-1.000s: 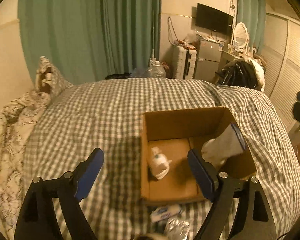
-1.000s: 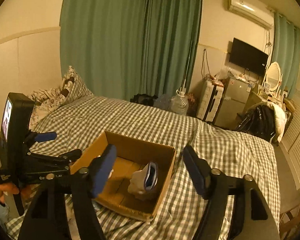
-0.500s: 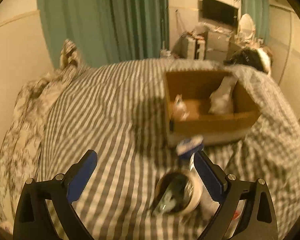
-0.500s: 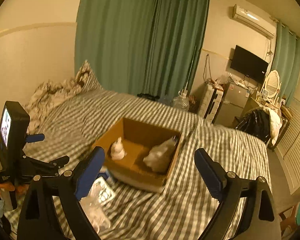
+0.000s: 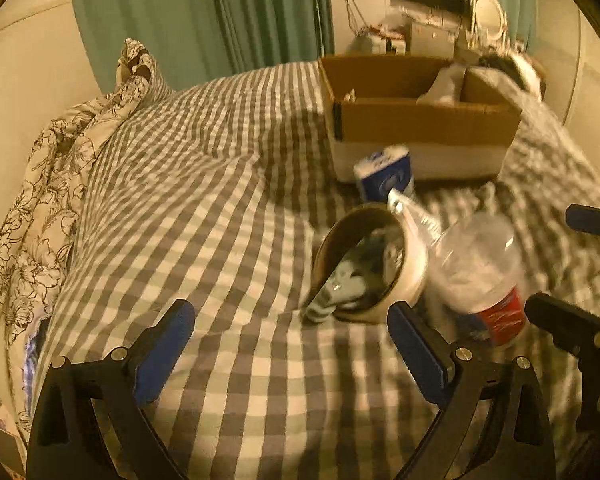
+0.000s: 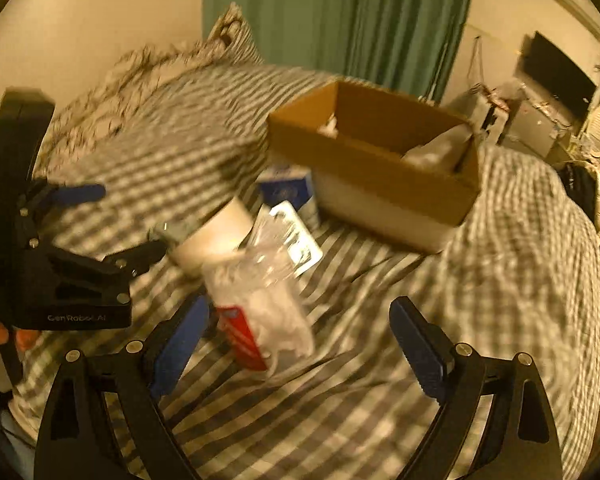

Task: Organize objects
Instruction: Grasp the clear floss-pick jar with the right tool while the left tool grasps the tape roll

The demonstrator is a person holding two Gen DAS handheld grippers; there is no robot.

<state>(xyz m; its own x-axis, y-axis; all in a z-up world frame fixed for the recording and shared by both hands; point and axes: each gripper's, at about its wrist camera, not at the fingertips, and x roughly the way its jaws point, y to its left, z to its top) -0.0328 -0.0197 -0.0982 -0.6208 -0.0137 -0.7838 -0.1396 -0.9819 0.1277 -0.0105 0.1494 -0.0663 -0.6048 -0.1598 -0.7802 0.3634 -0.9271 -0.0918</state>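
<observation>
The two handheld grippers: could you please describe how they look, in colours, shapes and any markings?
Both the left gripper and the right gripper are matte black frames with triangular cut-outs and silver bolt heads, ending in jaws faced with ribbed blue pads. Seen from the right wrist, the left unit has a boxy black body with pale "GenRobot.AI" lettering. No cables or sleeves are clearly visible.

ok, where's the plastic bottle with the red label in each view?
Left wrist: plastic bottle lies lower right, just right of the tape roll.
Right wrist: the bottle lies lower centre, just below the tape roll.
Shared landmark: the cardboard box beyond the bottle on the bed.
</observation>
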